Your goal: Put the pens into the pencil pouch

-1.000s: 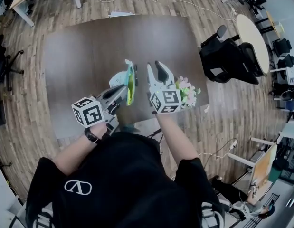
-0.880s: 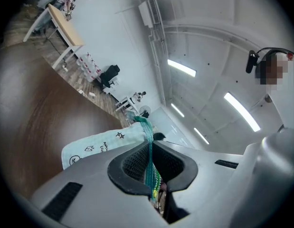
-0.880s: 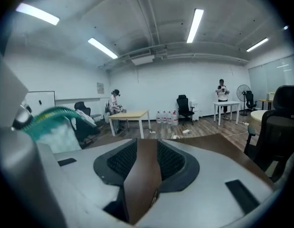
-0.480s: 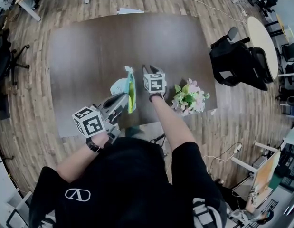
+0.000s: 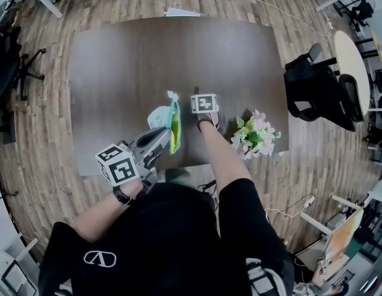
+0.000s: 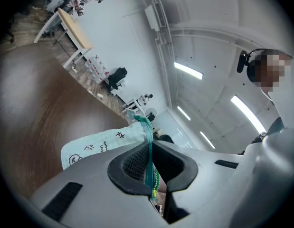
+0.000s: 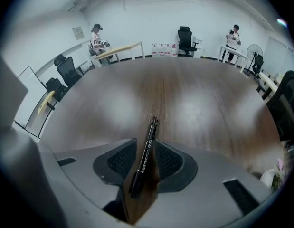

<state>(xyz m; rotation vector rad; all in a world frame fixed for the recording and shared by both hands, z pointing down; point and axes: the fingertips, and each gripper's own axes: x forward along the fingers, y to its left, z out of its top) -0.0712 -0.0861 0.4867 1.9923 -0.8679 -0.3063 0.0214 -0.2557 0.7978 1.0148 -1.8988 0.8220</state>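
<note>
Right gripper point(image 5: 203, 103) half open, straddling the black pen point(image 7: 145, 156) lying flat on the table point(image 7: 208, 108). Pen's long axis runs along the jaw gap, tip far. Pads not touching it, I judge. Left gripper point(image 6: 149, 160) clamped on the pouch point(image 6: 101, 146) rim, just left.

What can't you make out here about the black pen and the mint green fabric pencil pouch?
- The black pen is hidden in the head view under the right gripper; its white print is blurred in the right gripper view.
- The mint green fabric pencil pouch: inside hidden; the left gripper view shows only its zip edge, and the head view is too small.
</note>
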